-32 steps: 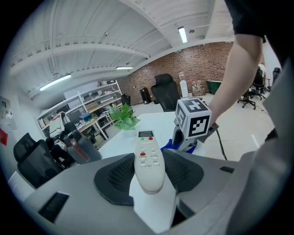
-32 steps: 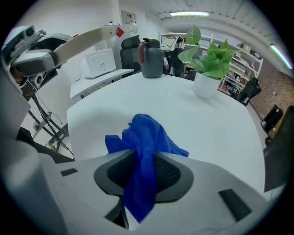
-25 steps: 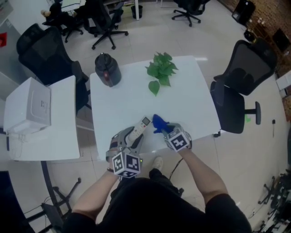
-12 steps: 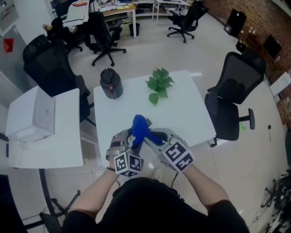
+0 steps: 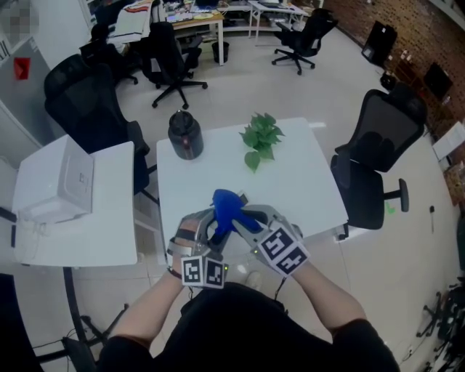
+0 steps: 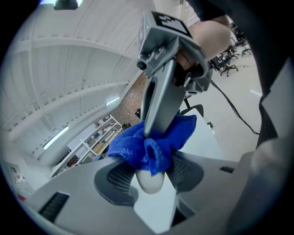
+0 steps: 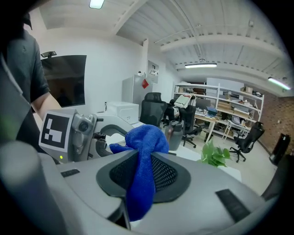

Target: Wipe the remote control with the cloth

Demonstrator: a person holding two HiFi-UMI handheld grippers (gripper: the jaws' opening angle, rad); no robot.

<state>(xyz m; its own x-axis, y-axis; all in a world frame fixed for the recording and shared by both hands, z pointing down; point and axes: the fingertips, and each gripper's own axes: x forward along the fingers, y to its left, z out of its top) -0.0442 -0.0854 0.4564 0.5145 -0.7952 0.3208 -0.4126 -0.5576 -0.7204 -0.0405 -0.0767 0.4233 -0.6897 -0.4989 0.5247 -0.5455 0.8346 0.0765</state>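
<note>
Two tools meet low in the centre of the head view, above the near edge of the tabletop (image 5: 290,174). My left tool (image 6: 149,174) clamps the remote control (image 6: 151,182), whose pale rounded end shows between its pads. My right tool (image 7: 143,176) pinches the blue cloth (image 7: 143,137) narrowly, and it drapes over the remote. To wipe well, I'd brace the remote and draw the cloth along it with light, even pressure.

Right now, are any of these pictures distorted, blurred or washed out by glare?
Head view: evenly lit, sharp, edges slightly bowed. Left gripper view: strong fisheye, black corners, cloth crisp. Right gripper view: same fisheye, ceiling lamp blown out.
</note>
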